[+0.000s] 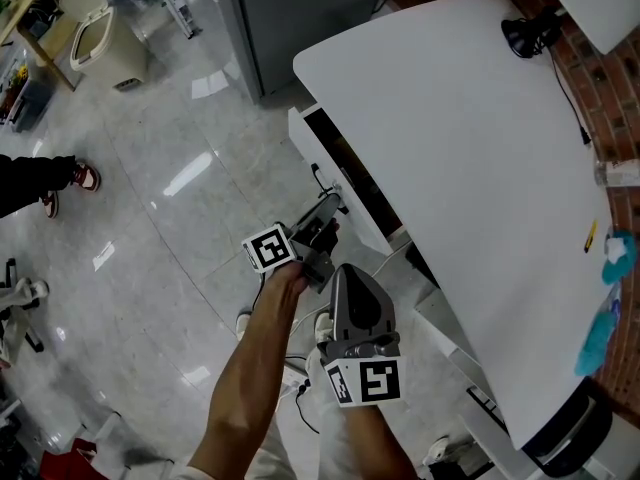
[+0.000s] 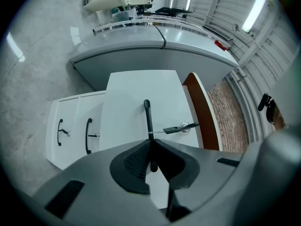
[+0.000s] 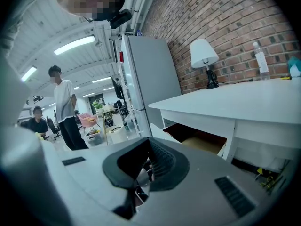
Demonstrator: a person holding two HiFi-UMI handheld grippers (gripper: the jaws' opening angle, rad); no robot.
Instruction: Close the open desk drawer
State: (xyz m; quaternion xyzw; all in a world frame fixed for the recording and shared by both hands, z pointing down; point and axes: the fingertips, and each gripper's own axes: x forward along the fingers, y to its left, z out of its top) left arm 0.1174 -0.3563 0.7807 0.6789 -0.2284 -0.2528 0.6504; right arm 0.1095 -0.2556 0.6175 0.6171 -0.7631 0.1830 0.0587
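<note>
Right gripper view: open drawer (image 3: pixel 201 139)

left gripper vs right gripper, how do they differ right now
The left gripper is clamped on the black handle of the open drawer; the right gripper is shut on nothing. The left gripper sits at the drawer front; the right gripper hangs back, short of the desk. Both carry a marker cube.

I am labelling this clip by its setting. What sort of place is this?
Probably an open office or lab workspace. A white desk with a lamp stands against a brick wall, and farther back a person stands near chairs under strip ceiling lights.
</note>
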